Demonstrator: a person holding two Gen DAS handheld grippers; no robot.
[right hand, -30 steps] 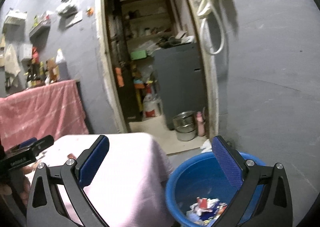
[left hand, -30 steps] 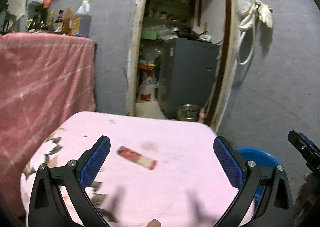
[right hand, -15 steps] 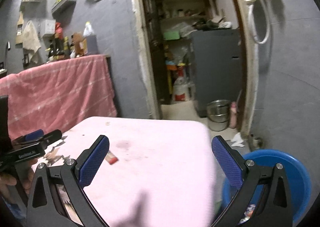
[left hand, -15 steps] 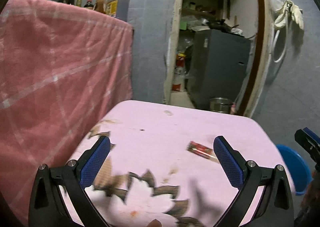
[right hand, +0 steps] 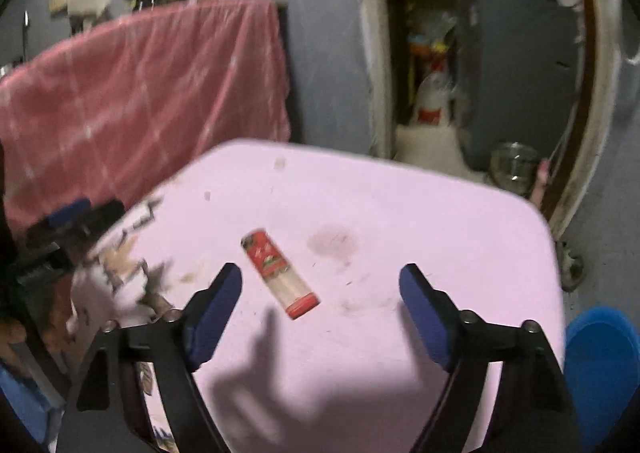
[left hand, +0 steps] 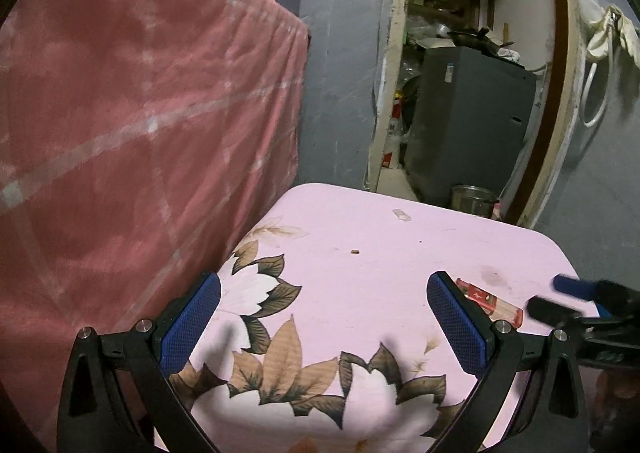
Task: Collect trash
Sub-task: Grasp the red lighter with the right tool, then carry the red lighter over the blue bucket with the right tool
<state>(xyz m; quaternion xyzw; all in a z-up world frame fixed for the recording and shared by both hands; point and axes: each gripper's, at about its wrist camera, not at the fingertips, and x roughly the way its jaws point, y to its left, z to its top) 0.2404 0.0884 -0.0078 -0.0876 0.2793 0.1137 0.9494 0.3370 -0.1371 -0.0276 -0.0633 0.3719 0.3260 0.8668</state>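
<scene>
1. Right gripper (right hand: pixel 320 309) spread wide, nothing held, aimed at the snack wrapper (right hand: pixel 279 278), prob. to straddle it.
2. Wrapper: flat, crinkly red-and-clear plastic, lying mid pink tablecloth (right hand: pixel 440 213); blue bin (right hand: pixel 600 365) sits low to the right.
3. Left gripper (left hand: pixel 324 329) also wide, empty, over the leaf print.

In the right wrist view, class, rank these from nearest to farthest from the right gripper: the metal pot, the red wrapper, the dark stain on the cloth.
1. Red wrapper: on the pink cloth, just ahead of the right gripper, nearer its left finger.
2. Dark stain: slightly beyond the wrapper, mid-table.
3. Metal pot: on the floor by the doorway, far right.
</scene>
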